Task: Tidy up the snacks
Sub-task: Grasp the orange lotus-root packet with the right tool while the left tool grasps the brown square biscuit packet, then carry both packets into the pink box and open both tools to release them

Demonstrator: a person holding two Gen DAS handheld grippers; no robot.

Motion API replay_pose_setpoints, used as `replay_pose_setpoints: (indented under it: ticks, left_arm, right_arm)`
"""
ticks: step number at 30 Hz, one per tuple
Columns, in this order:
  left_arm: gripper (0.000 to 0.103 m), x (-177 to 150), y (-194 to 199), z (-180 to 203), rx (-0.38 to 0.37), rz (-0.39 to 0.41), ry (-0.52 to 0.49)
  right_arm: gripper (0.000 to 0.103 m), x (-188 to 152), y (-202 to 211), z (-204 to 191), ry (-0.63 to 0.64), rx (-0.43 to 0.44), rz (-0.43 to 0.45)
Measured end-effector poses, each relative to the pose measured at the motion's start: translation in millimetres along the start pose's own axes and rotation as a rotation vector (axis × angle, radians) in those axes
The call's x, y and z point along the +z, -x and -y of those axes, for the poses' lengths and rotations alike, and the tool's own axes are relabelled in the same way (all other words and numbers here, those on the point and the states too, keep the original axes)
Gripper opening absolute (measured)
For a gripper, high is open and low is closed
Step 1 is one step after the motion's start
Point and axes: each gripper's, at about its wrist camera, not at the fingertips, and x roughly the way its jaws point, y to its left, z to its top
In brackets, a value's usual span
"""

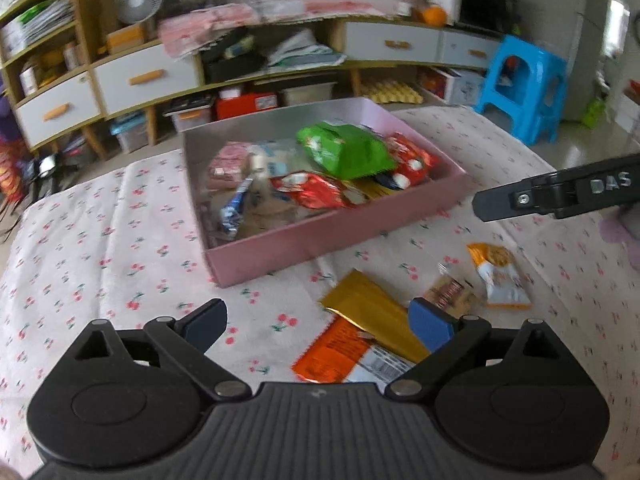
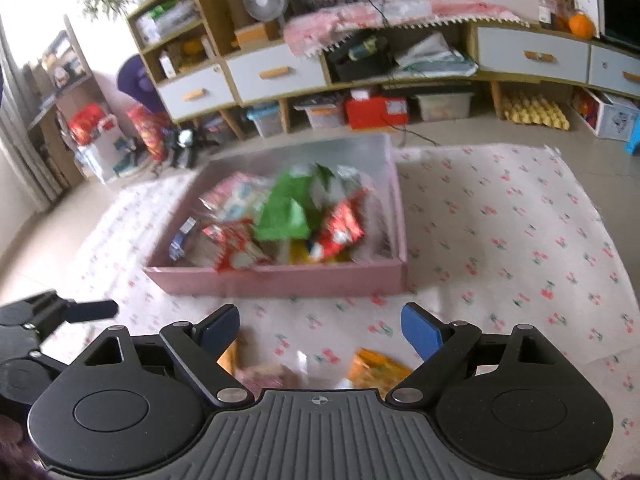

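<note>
A pink box (image 1: 320, 236) on the cherry-print cloth holds several snack packs, with a green bag (image 1: 344, 148) on top; it also shows in the right wrist view (image 2: 280, 280). Loose on the cloth in front lie a gold pouch (image 1: 368, 308), an orange-red pack (image 1: 332, 356), a small brown pack (image 1: 450, 292) and an orange-white pack (image 1: 500, 276). My left gripper (image 1: 316, 324) is open and empty just above the gold pouch. My right gripper (image 2: 320, 332) is open and empty over an orange pack (image 2: 376, 368) and a pale pink pack (image 2: 268, 374). Its finger shows at the right of the left wrist view (image 1: 556, 196).
The cloth (image 2: 520, 248) covers the floor in front of a long low cabinet (image 2: 400, 64) with drawers and storage bins beneath. A blue plastic stool (image 1: 524, 84) stands at the cloth's far right. The left gripper's finger (image 2: 92, 310) shows at the left of the right wrist view.
</note>
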Motion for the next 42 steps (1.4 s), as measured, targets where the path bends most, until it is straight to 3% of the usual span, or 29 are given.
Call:
replay_pose_setpoints:
  ticks: [7,11,18,24,26,31,34,36,42]
  left_arm:
    - [0.092,-6.6,-6.9,21.9,-0.129,0.04,-0.152]
    - [0.081,-7.7,-15.8,35.3,-0.184,0.022,-0.219]
    - [0.069,-5.1,-25.0,49.7,-0.233,0.022,-0.283]
    - [0.055,-1.3,-32.4,58.7,-0.237,0.02,-0.324]
    - [0.052,-1.1,-36.1,61.3,-0.24,0.007,-0.335]
    - [0.049,-1.8,-41.1,65.4,-0.24,-0.019,-0.352]
    - [0.048,-1.5,-39.0,64.2,-0.23,-0.025,-0.339]
    - [0.037,-0.1,-39.3,63.3,-0.193,-0.025,-0.301]
    - [0.034,6.1,-44.1,59.6,-0.12,-0.021,-0.147]
  right_arm:
    - [0.09,-11.5,-20.7,22.5,-0.07,-0.146,-0.128]
    - [0.089,-13.0,-31.0,34.8,-0.181,-0.129,-0.22]
    - [0.086,-16.8,-38.6,36.8,-0.278,-0.135,-0.264]
    - [0.076,-15.6,-42.4,25.2,-0.241,-0.201,-0.257]
    - [0.064,-13.9,-43.3,24.4,-0.233,-0.219,-0.253]
    - [0.047,-12.9,-42.6,20.4,-0.176,-0.194,-0.258]
    - [0.044,-12.6,-42.2,20.7,-0.138,-0.181,-0.261]
    - [0.044,-11.8,-40.8,22.4,-0.123,-0.187,-0.259]
    - [0.044,-9.7,-36.2,33.2,-0.128,-0.219,-0.229]
